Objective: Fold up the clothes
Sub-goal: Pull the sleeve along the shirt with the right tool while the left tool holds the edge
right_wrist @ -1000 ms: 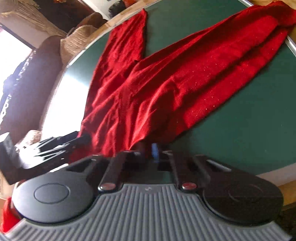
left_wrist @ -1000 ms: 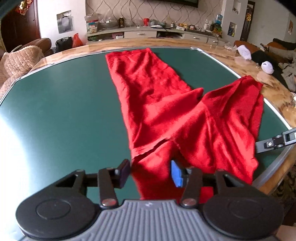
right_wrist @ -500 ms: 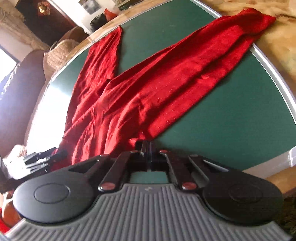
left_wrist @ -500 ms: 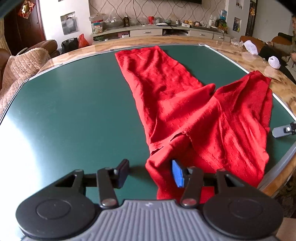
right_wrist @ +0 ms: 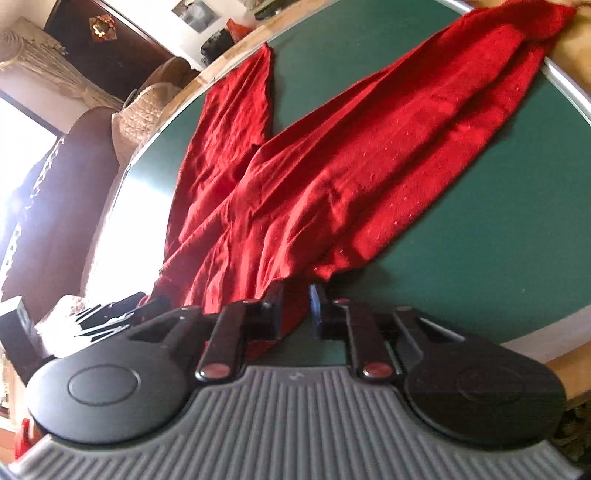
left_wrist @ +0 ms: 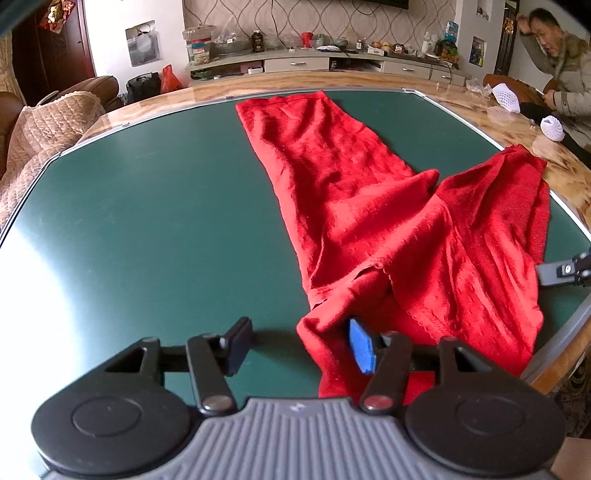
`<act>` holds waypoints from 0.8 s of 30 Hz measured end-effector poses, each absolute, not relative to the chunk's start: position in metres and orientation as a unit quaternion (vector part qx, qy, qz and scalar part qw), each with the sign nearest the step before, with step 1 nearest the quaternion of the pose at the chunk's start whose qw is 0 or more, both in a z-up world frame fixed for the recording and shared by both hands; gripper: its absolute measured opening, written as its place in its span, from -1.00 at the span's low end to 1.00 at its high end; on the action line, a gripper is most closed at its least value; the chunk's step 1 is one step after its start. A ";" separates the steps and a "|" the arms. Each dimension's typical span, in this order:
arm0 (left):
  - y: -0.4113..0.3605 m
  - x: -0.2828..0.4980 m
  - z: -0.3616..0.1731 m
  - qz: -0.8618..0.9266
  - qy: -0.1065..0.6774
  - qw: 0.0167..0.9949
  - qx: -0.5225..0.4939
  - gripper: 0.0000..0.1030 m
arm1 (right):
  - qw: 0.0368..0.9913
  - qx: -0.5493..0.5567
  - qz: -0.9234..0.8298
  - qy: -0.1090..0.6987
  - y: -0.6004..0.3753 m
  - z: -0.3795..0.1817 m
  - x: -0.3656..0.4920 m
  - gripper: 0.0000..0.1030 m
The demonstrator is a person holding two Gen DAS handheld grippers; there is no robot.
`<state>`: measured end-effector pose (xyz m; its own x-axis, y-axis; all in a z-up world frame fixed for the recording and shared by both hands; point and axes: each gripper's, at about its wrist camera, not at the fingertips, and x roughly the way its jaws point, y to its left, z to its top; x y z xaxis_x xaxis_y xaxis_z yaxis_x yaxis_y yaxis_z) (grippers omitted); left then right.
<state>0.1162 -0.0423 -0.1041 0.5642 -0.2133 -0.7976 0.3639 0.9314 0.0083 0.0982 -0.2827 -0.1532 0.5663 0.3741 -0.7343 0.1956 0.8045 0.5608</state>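
The red garment [left_wrist: 373, 206] lies unfolded in a V on the green surface [left_wrist: 155, 221], its 2 long parts splayed, so folding remains; both grippers sit at its near end, left gripper [left_wrist: 299, 341] wide open around cloth, right gripper [right_wrist: 295, 310] narrowly open over an edge.

No wording, number or brand can be read in either view. The bottles and jars on the long cabinet [left_wrist: 321, 61] against the far wall carry labels (too small and blurred to make out), and the red ornament [left_wrist: 55, 13] on the dark door [left_wrist: 48, 55] shows no legible characters.
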 end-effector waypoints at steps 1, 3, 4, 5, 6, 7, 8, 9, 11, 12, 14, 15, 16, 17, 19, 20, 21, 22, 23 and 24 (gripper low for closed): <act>-0.042 0.116 -0.104 -0.164 0.438 0.880 0.086 0.22 | 0.831 0.310 0.052 0.459 -0.284 -0.154 0.099 -0.97; -0.043 0.115 -0.103 -0.164 0.440 0.879 0.088 0.22 | 0.832 0.323 0.044 0.449 -0.289 -0.154 0.096 -0.97; -0.043 0.114 -0.102 -0.164 0.442 0.877 0.089 0.22 | 0.833 0.328 0.038 0.443 -0.293 -0.153 0.093 -0.97; -0.043 0.113 -0.101 -0.164 0.443 0.877 0.091 0.22 | 0.837 0.332 0.028 0.434 -0.299 -0.148 0.088 -0.97; -0.043 0.111 -0.099 -0.164 0.442 0.877 0.094 0.21 | 0.841 0.336 0.015 0.423 -0.306 -0.144 0.085 -0.97; -0.043 0.109 -0.097 -0.165 0.441 0.877 0.096 0.20 | 0.844 0.340 0.005 0.415 -0.313 -0.140 0.081 -0.97; -0.043 0.107 -0.095 -0.166 0.441 0.877 0.096 0.20 | 0.845 0.342 -0.001 0.412 -0.319 -0.136 0.080 -0.97; -0.043 0.104 -0.093 -0.167 0.440 0.877 0.096 0.20 | 0.844 0.337 -0.001 0.417 -0.324 -0.134 0.079 -0.97; -0.043 0.100 -0.088 -0.172 0.437 0.878 0.095 0.20 | 0.841 0.313 0.018 0.441 -0.321 -0.133 0.082 -0.96; -0.043 0.097 -0.085 -0.181 0.434 0.878 0.095 0.19 | 0.841 0.302 0.030 0.448 -0.313 -0.134 0.084 -0.91; -0.047 0.086 -0.078 -0.216 0.428 0.871 0.107 0.20 | 0.839 0.281 0.054 0.462 -0.296 -0.135 0.086 -0.86; -0.051 0.080 -0.076 -0.233 0.428 0.865 0.116 0.20 | 0.838 0.270 0.066 0.469 -0.288 -0.136 0.087 -0.76; -0.054 0.074 -0.074 -0.249 0.431 0.859 0.124 0.20 | 0.837 0.260 0.078 0.475 -0.279 -0.136 0.089 -0.71; -0.058 0.068 -0.072 -0.263 0.433 0.853 0.128 0.20 | 0.836 0.249 0.089 0.482 -0.271 -0.137 0.090 -0.63; -0.065 0.058 -0.071 -0.289 0.440 0.840 0.128 0.20 | 0.832 0.236 0.108 0.491 -0.258 -0.138 0.092 -0.55; -0.069 0.055 -0.072 -0.301 0.442 0.835 0.127 0.20 | 0.829 0.249 0.104 0.490 -0.262 -0.140 0.093 -0.51; -0.074 0.052 -0.073 -0.311 0.443 0.831 0.127 0.20 | 0.825 0.263 0.097 0.490 -0.267 -0.142 0.094 -0.48; -0.079 0.049 -0.074 -0.318 0.444 0.828 0.130 0.20 | 0.823 0.274 0.090 0.489 -0.271 -0.143 0.095 -0.48; -0.082 0.047 -0.076 -0.322 0.444 0.825 0.133 0.20 | 0.823 0.282 0.083 0.486 -0.275 -0.144 0.094 -0.47; -0.085 0.046 -0.078 -0.325 0.443 0.824 0.136 0.20 | 0.823 0.290 0.075 0.483 -0.278 -0.144 0.094 -0.47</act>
